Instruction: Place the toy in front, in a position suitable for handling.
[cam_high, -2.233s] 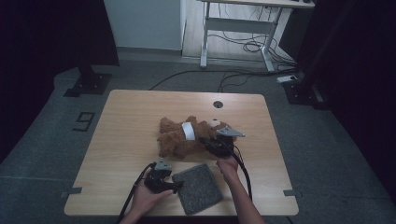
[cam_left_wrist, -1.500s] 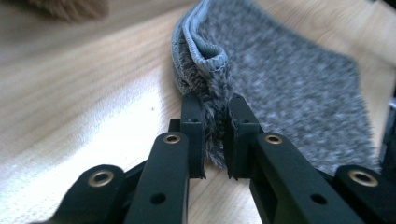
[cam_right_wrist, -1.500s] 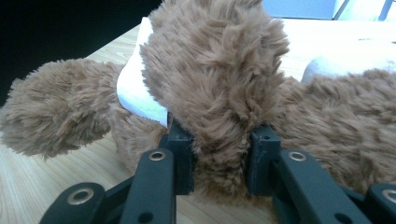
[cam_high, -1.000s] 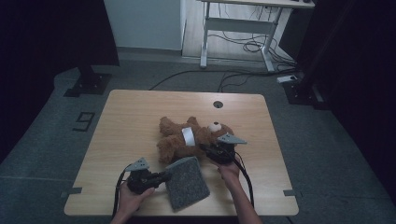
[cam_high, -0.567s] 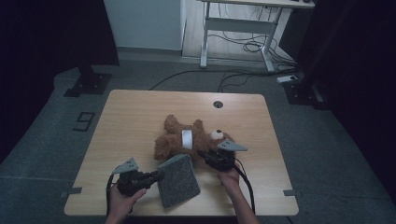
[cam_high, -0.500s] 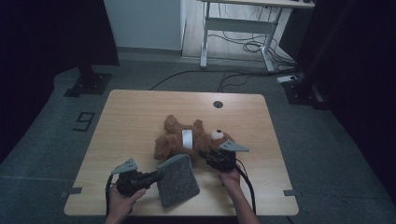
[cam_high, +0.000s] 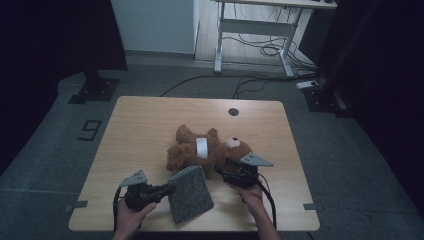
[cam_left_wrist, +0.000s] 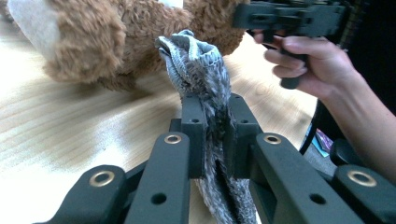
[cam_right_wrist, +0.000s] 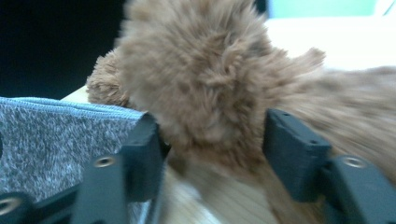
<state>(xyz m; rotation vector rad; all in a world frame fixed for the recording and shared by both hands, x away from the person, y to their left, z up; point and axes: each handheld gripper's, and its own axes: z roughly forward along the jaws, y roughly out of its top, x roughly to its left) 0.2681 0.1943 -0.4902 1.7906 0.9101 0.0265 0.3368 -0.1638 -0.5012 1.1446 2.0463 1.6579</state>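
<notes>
A brown teddy bear (cam_high: 200, 150) with a white band lies on its back mid-table. My right gripper (cam_high: 221, 171) comes at it from the front, and its jaws grip one furry limb (cam_right_wrist: 210, 93); the fur bulges above them. My left gripper (cam_high: 169, 189) at the front left is shut on the edge of a grey cloth pouch (cam_high: 191, 194), which tilts up beside the bear's leg. In the left gripper view the grey cloth (cam_left_wrist: 196, 60) rises from my shut left gripper (cam_left_wrist: 212, 100), with the bear (cam_left_wrist: 93, 42) just behind it. The cloth (cam_right_wrist: 60, 140) also sits left of my right gripper (cam_right_wrist: 212, 135).
The wooden table (cam_high: 150, 120) has a round cable hole (cam_high: 233, 111) at the back. A hand (cam_left_wrist: 313, 60) holds the other gripper (cam_left_wrist: 289, 18) at the upper right of the left gripper view. Beyond the table stand a desk frame (cam_high: 250, 30) and floor cables.
My left gripper has drawn the grey cloth leftward and raised it off the table. The bear has turned and slid slightly toward the front with my right gripper.
</notes>
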